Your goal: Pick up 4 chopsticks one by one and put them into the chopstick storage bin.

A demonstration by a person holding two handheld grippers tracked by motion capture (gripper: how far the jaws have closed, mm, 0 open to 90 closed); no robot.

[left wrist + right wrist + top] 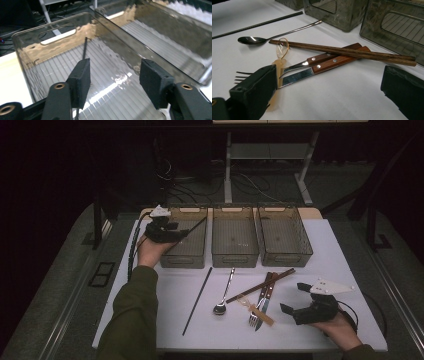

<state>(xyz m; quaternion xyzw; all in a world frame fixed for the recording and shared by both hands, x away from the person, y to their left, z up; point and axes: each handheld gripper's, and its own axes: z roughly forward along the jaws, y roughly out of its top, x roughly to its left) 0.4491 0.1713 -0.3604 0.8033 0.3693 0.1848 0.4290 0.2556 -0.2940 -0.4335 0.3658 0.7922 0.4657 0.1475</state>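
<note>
Black pads of the left gripper [113, 80] stand partly apart over the leftmost smoky plastic bin [30, 53] at the desk's far left; a thin black chopstick [84, 48] leans beside one pad, not pinched, its tip on the ribbed floor. Its twin [197, 300] lies on the white desk [345, 260] near the front. The right gripper [295, 299], jaws wide and empty, rests by the front right corner beside wooden chopsticks [342, 52], a knife [322, 67], a fork [294, 67] and a spoon [252, 40].
</note>
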